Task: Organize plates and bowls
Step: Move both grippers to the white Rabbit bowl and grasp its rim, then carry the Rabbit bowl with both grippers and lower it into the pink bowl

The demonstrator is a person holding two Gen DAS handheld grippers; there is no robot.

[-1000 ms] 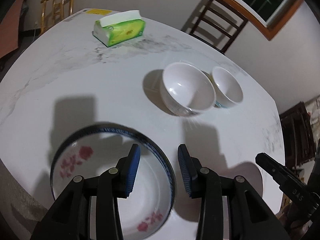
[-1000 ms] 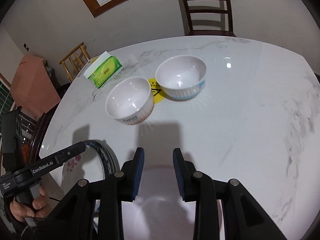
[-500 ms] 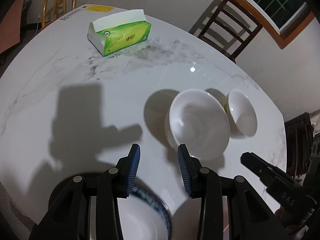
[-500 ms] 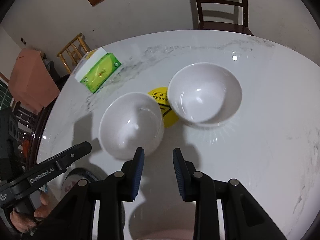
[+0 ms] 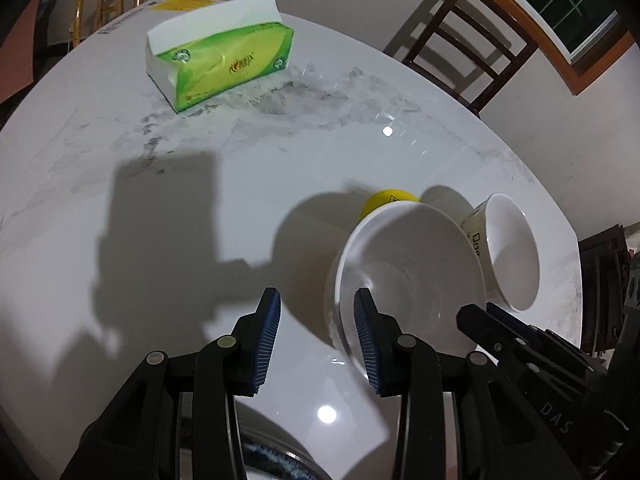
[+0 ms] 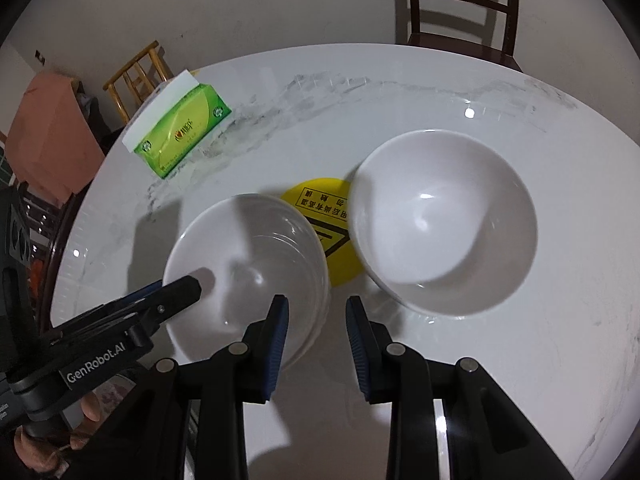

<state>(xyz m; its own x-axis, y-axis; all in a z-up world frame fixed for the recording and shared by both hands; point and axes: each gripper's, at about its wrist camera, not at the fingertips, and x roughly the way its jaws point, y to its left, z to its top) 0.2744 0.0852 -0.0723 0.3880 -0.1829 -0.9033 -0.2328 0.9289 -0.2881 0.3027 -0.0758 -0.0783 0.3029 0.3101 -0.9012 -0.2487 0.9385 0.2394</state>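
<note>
Since a second ago, both grippers [image 5: 316, 336] [image 6: 316, 344] neared bowls [image 6: 248, 276]; jaws part-open, seemingly gripping nothing.

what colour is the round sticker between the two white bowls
Yellow with black print, a warning triangle included; the sticker shows best in the right wrist view.

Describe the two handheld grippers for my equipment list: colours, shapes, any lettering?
Both are matte black plastic. The left gripper and right gripper each have two angular fingers joined by silver pivot pins, and their pads are dark blue with fine ribbing. White lettering on the left gripper's side, seen from the right wrist, reads GenRobot.AI; the right gripper's side, seen from the left wrist, shows DAS. No cables or sleeves are visible.
</note>
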